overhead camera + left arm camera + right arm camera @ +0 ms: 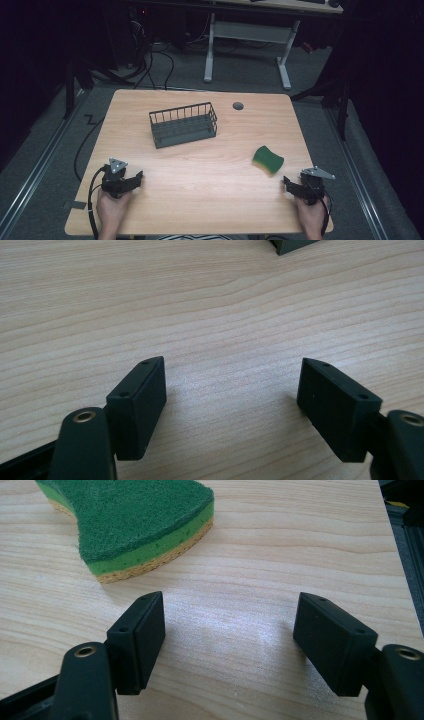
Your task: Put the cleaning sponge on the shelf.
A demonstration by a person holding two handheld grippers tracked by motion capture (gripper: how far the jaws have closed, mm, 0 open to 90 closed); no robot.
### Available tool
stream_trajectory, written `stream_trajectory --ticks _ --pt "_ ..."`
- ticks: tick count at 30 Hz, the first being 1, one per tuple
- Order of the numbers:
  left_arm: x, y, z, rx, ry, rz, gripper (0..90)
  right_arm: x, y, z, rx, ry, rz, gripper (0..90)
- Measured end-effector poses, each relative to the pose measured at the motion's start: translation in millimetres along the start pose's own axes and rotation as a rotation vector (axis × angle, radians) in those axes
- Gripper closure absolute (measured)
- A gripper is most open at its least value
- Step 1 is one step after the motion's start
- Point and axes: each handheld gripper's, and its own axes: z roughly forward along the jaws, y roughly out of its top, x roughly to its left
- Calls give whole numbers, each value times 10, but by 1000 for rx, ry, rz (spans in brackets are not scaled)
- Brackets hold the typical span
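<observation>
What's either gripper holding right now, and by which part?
Nothing. The left gripper and right gripper are both open over bare table; the sponge lies untouched just ahead of the right one.

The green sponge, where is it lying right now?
In the high view the sponge lies flat on the table's right side, just ahead of the open right gripper.

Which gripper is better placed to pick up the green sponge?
Right. The right gripper is open beside the green sponge, which lies just ahead of its jaws; the left gripper sits across the table.
</observation>
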Motion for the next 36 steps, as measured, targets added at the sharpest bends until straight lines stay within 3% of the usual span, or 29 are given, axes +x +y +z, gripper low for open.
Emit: stream_trajectory --ticks 12,27,29,34,36 --pt "-4 -2 -3 -3 -5 2 307 -3 15 18 -8 15 -10 313" --pt "-29 13 11 -10 1 -36 317 10 19 16 -6 5 -12 329" --pt "-26 17 13 -14 -5 -46 326 17 19 11 -19 3 -15 406" --pt "-48 42 19 3 7 -28 348 67 60 -59 -57 14 -24 463" --pt "-57 66 17 9 4 -29 348 124 124 -103 -75 27 -62 473"
